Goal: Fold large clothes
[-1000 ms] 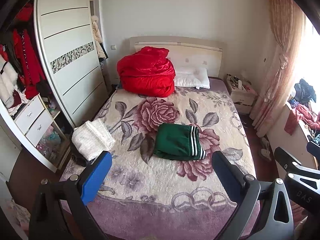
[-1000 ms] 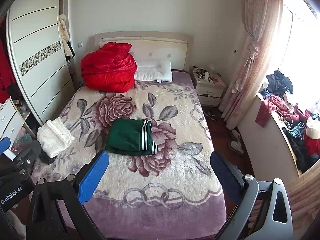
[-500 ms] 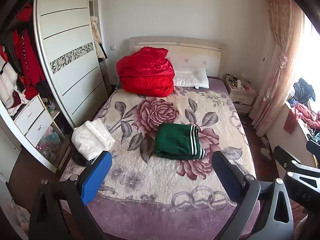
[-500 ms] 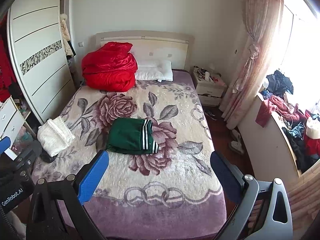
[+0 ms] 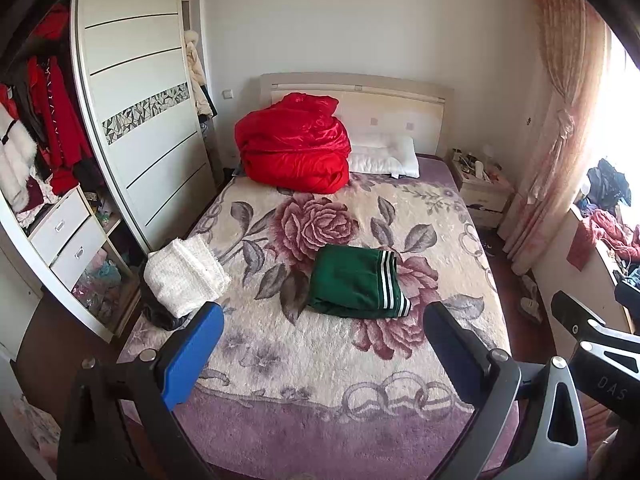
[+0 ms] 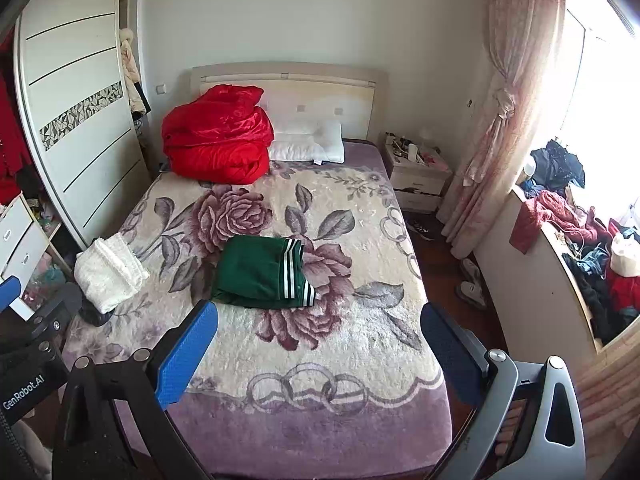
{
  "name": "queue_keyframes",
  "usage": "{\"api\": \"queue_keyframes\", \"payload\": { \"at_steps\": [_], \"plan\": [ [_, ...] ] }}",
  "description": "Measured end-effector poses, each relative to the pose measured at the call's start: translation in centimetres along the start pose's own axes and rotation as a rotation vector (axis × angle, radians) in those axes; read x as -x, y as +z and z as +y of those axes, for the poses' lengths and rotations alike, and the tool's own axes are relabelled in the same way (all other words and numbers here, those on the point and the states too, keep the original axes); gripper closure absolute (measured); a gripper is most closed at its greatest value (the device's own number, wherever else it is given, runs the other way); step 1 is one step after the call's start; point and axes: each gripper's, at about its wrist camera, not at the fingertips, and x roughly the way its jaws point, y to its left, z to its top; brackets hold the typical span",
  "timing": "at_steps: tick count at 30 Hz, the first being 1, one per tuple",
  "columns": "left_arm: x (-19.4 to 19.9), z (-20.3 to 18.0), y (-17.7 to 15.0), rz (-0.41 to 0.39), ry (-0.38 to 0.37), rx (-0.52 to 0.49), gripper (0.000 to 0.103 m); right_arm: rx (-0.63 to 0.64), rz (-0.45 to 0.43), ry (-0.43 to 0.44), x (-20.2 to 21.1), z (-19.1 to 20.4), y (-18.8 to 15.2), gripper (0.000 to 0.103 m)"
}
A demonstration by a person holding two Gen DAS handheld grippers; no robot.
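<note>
A folded green garment with white stripes (image 5: 356,282) (image 6: 264,276) lies in the middle of the bed (image 5: 320,364) (image 6: 320,360), on the rose-patterned blanket. A folded white fluffy garment (image 5: 184,276) (image 6: 110,270) rests at the bed's left edge. My left gripper (image 5: 320,344) hangs open above the foot of the bed, well short of the green garment, holding nothing. My right gripper (image 6: 320,344) is open and empty too, at about the same distance from it. In the left wrist view the right gripper's body shows at the right edge.
A red bundled quilt (image 5: 292,148) and a white pillow (image 5: 384,156) lie by the headboard. A white wardrobe (image 5: 140,120) with open drawers stands left of the bed. A nightstand (image 6: 416,172), pink curtain (image 6: 492,120) and a counter piled with clothes (image 6: 580,240) are on the right.
Both views drift very slightly; the garments and both open grippers keep their places.
</note>
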Motion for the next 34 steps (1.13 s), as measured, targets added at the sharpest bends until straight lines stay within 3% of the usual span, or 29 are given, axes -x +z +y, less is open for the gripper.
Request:
{"api": "queue_keyframes", "payload": {
  "at_steps": [34],
  "plan": [
    [1.3,-0.1,-0.1,-0.022,0.018,0.008,0.001,-0.019,-0.005,-0.001,1.9,0.1,-1.4,0.0]
  ]
}}
